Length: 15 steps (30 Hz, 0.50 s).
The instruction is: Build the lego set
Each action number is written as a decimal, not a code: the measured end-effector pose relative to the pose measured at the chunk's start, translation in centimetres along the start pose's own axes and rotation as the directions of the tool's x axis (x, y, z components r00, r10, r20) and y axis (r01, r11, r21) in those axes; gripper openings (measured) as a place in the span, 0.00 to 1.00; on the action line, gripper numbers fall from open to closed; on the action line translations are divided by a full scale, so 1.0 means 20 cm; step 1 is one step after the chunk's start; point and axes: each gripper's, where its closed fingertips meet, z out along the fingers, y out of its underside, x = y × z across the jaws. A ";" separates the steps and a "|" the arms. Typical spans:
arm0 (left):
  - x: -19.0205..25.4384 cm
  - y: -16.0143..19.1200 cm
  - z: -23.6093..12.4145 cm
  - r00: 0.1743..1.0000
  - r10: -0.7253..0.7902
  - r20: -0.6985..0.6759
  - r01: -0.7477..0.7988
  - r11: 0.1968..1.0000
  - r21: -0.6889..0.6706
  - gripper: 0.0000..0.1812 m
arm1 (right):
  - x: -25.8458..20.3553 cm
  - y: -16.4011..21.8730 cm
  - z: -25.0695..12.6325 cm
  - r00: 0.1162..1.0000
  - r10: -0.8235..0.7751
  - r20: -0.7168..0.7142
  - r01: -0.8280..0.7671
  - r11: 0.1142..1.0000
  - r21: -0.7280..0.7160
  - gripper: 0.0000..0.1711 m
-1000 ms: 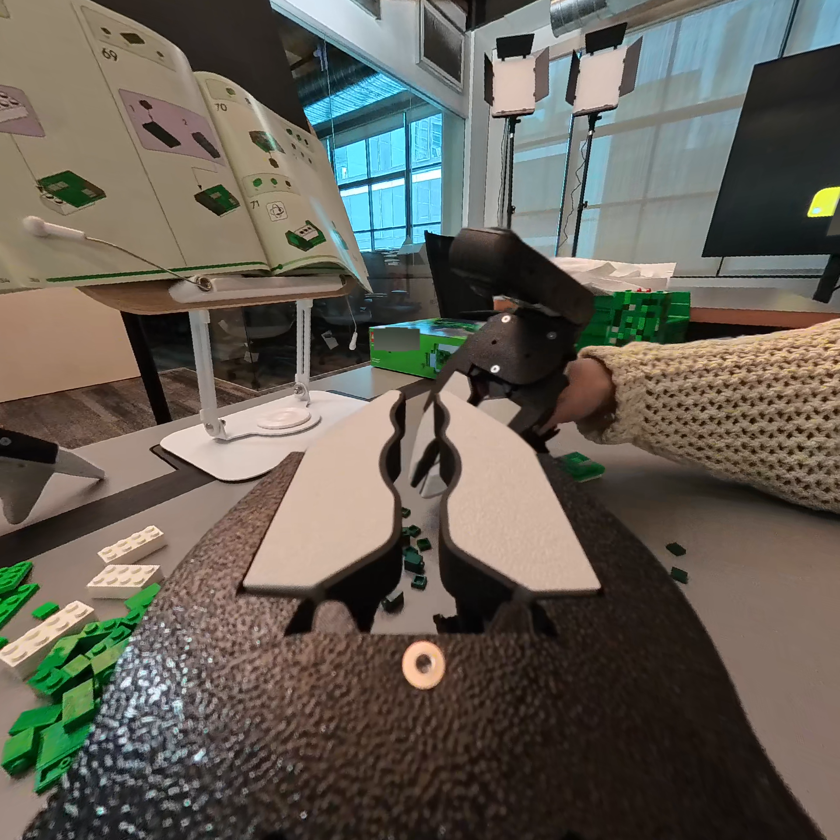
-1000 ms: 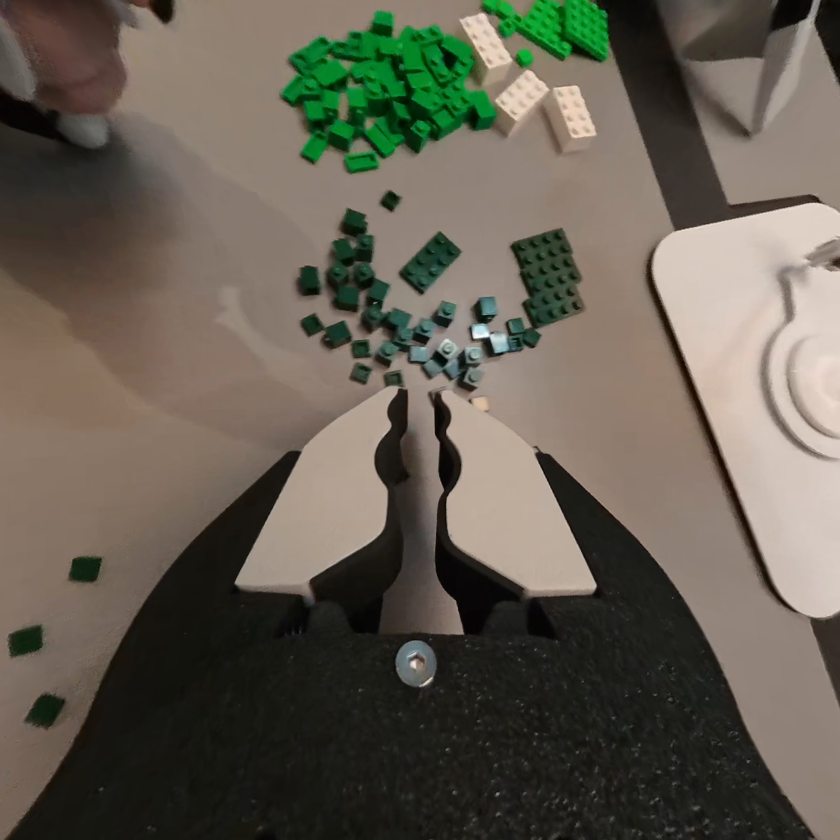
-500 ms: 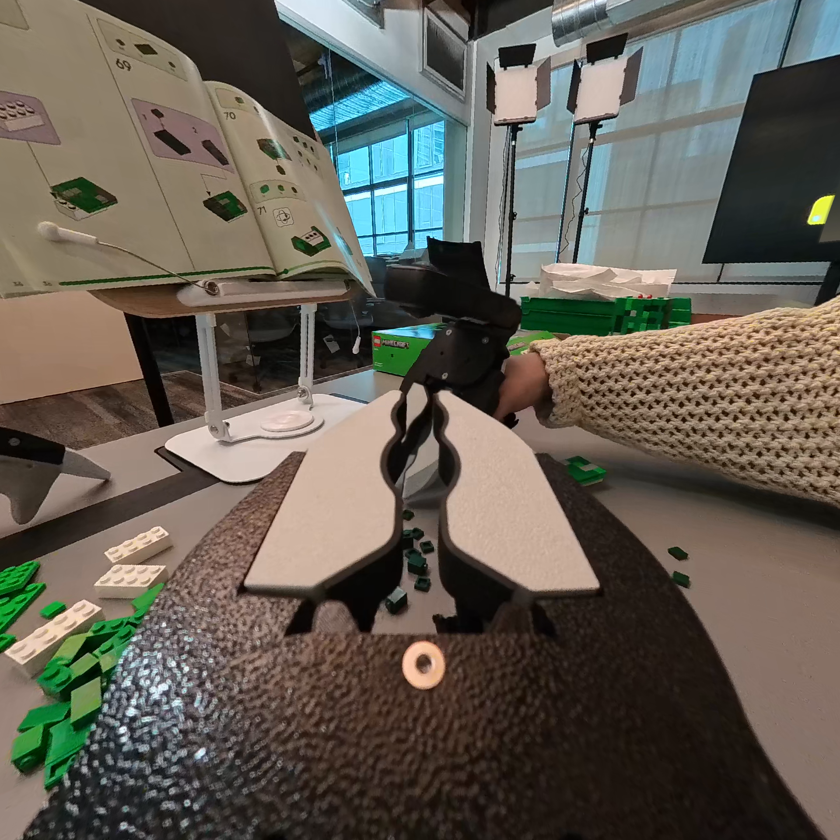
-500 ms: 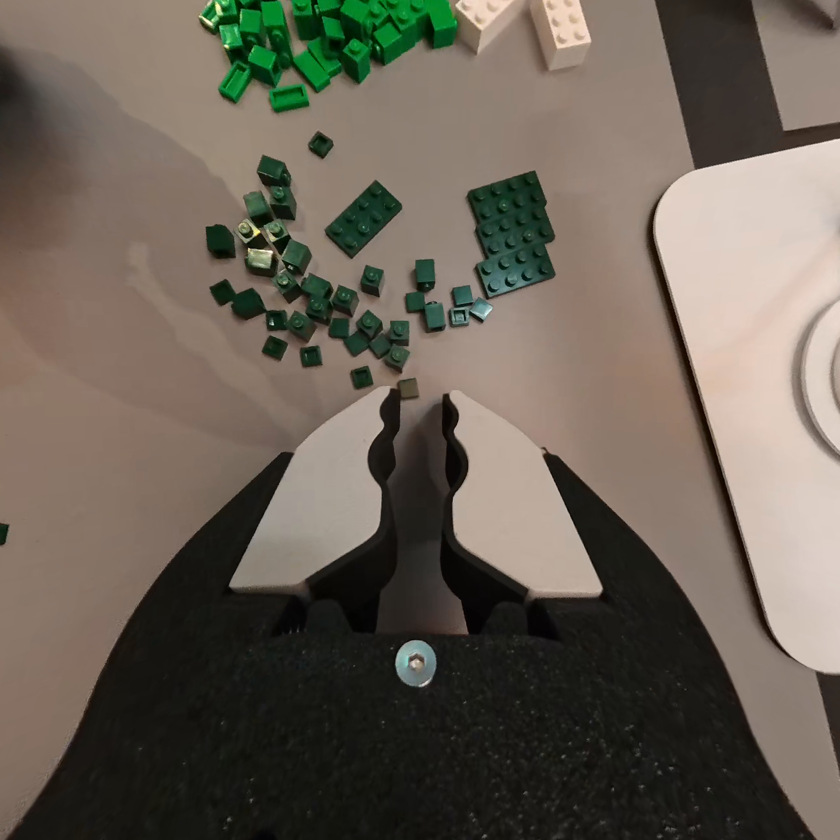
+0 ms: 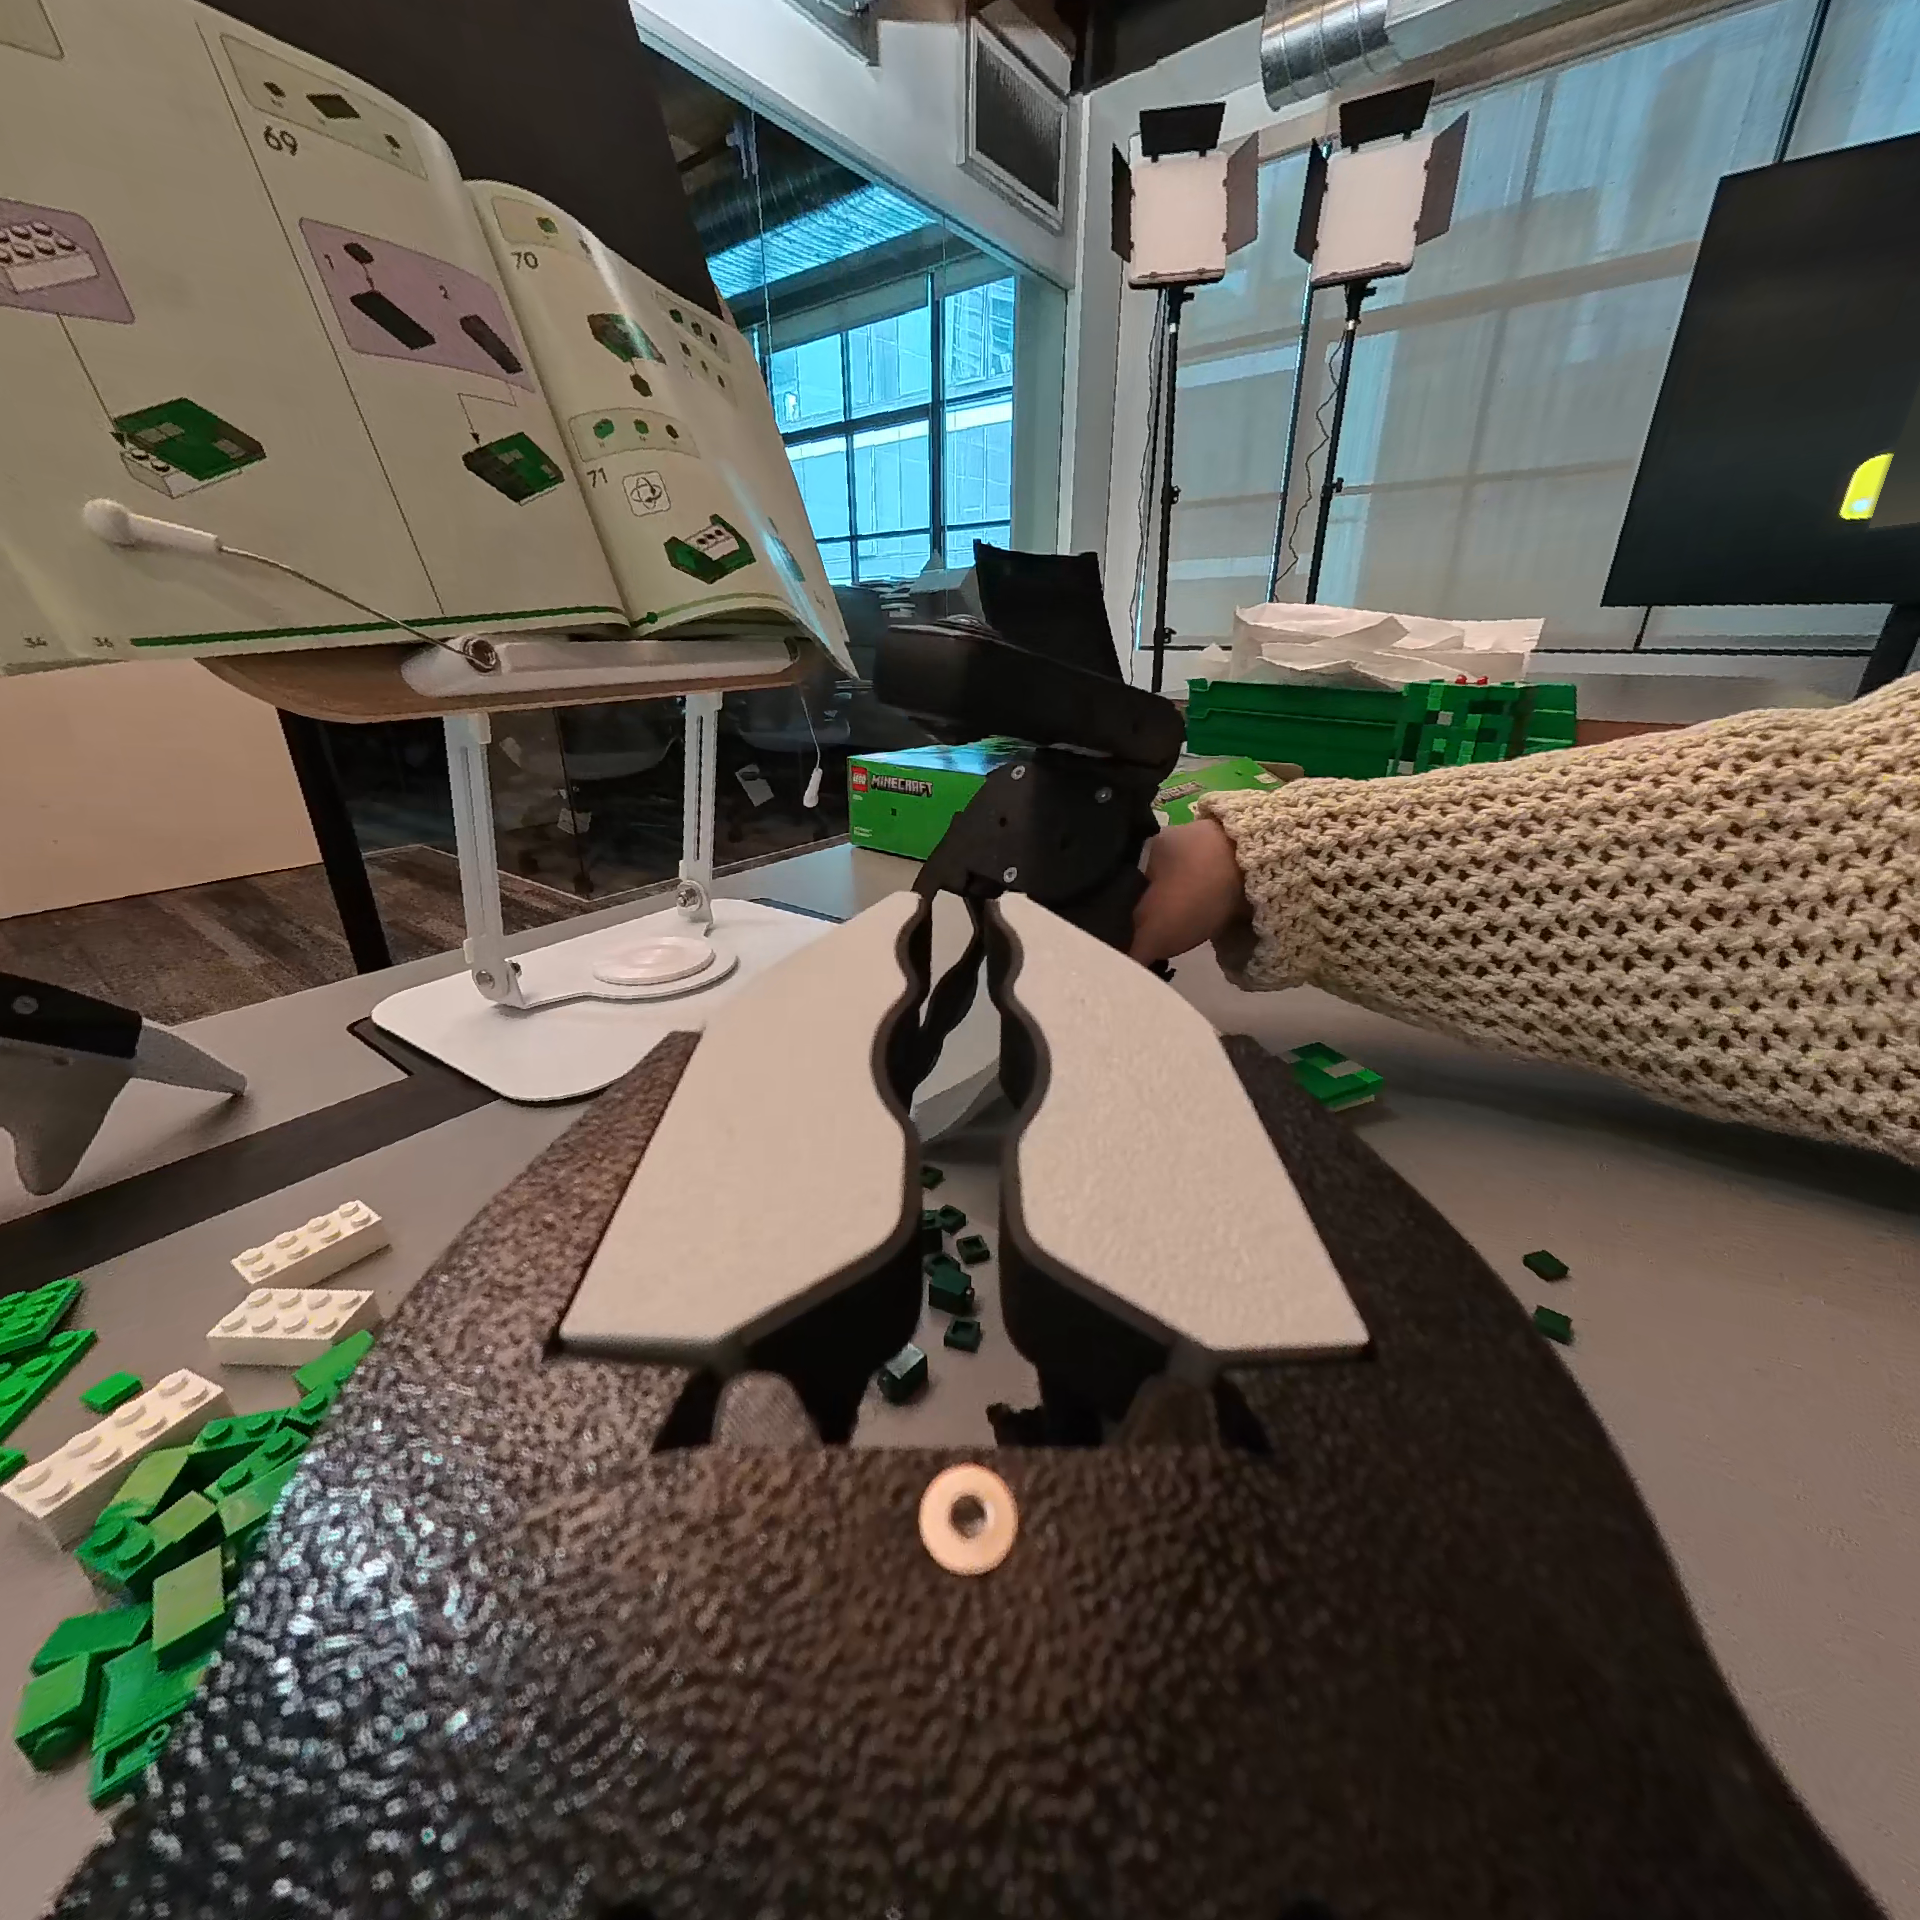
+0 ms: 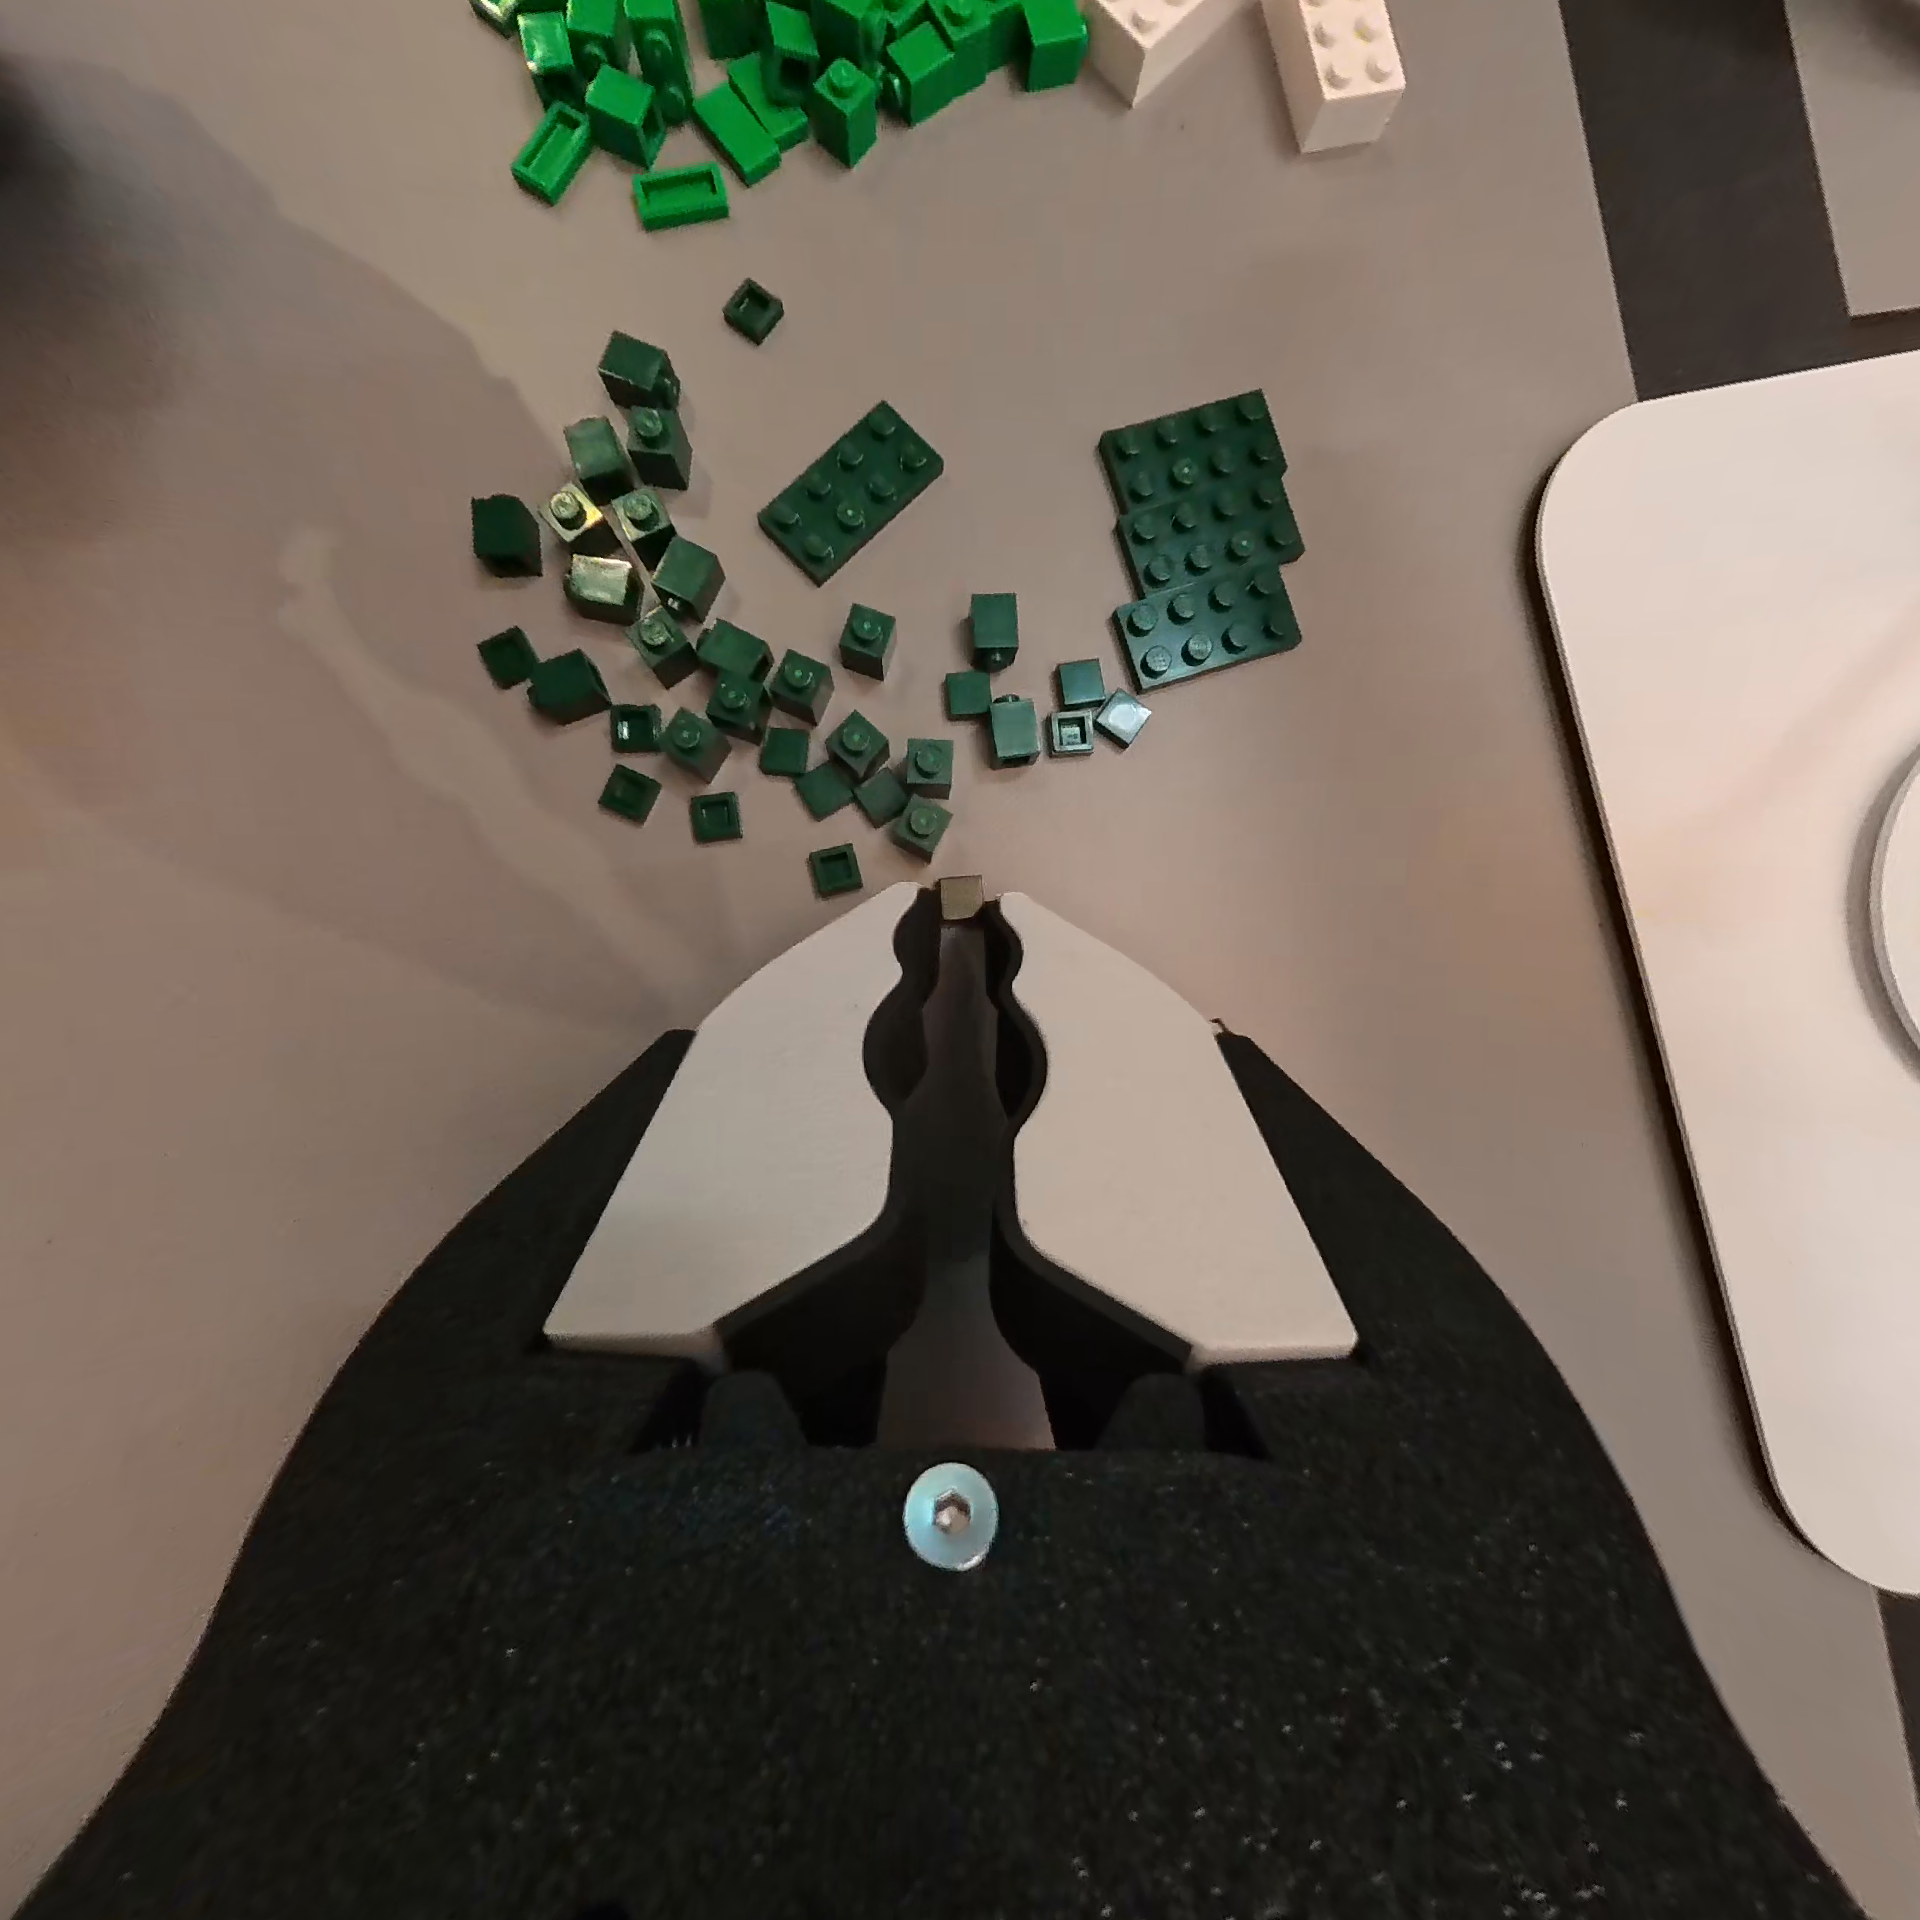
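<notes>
My right gripper [image 6: 960, 902] points down at the grey table and is shut on a small dark green one-stud piece [image 6: 960, 896], pinched between its fingertips at the near edge of a scatter of dark green small pieces [image 6: 727, 675]. Dark green plates [image 6: 1205, 540] and a two-by-four plate [image 6: 852, 488] lie just beyond. My left gripper [image 5: 958, 909] hovers over the table with its jaws slightly apart and nothing between them. The right gripper's black body [image 5: 1049, 821] shows right behind its fingertips, held by a hand in a knit sleeve [image 5: 1610, 935].
A bright green brick pile [image 6: 748, 73] and white bricks [image 6: 1340, 73] lie farther out. The white book stand base [image 6: 1745, 831] is to the right and carries the open instruction booklet [image 5: 364, 343]. A green set box [image 5: 914, 795] stands behind. Tip to tip, the grippers are about 15 cm apart. The right tips stand about 8 cm off the two-by-four plate [image 6: 852, 488].
My right gripper moved closer to the dark green scatter, opened its jaws around a small piece, then closed on it. My left gripper stayed almost still with its jaws slightly apart.
</notes>
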 end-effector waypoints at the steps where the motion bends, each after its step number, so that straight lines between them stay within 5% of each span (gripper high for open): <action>1: 0.00 0.00 0.00 1.000 0.000 0.000 0.000 1.000 0.000 0.05 | 0.00 0.00 0.00 1.000 0.000 0.001 0.000 1.000 0.001 0.04; 7: 0.00 0.00 0.00 1.000 0.000 0.000 0.000 1.000 -0.001 0.05 | -0.05 -0.01 -0.10 0.999 -0.025 -0.040 0.027 0.999 0.047 0.04; 15: 0.01 0.02 0.01 1.000 -0.003 -0.004 0.003 1.000 -0.017 0.05 | -0.39 0.10 -0.28 0.997 -0.079 -0.011 0.080 0.993 0.088 0.04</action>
